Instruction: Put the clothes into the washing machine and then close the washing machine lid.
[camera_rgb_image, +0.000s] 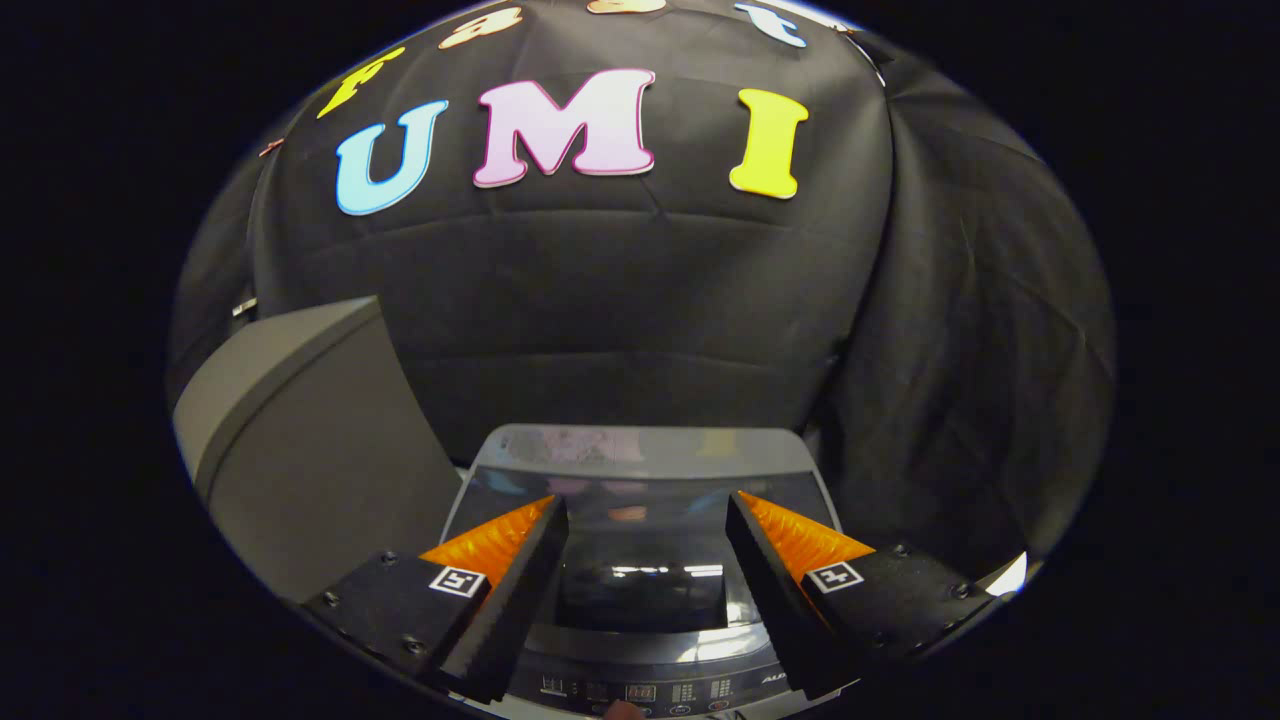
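Count: one grey top-loading washing machine (640, 560); one grey slanted box (310, 450) just beside it.
Lid (640, 480): closed, glass, flat.
Control panel (640, 690): nearest gripper (647, 515).
Jaws: open, empty, above lid.

Black cloth wall (640, 300): hangs across the far side of the booth, creased in broad horizontal folds, with a second drape of the same cloth (980, 350) folding round on the right. Grey box-shaped cabinet (320, 450): stands on the left, near side, its flat top tilted in the picture, its plain matt side facing right, in front of the cloth.
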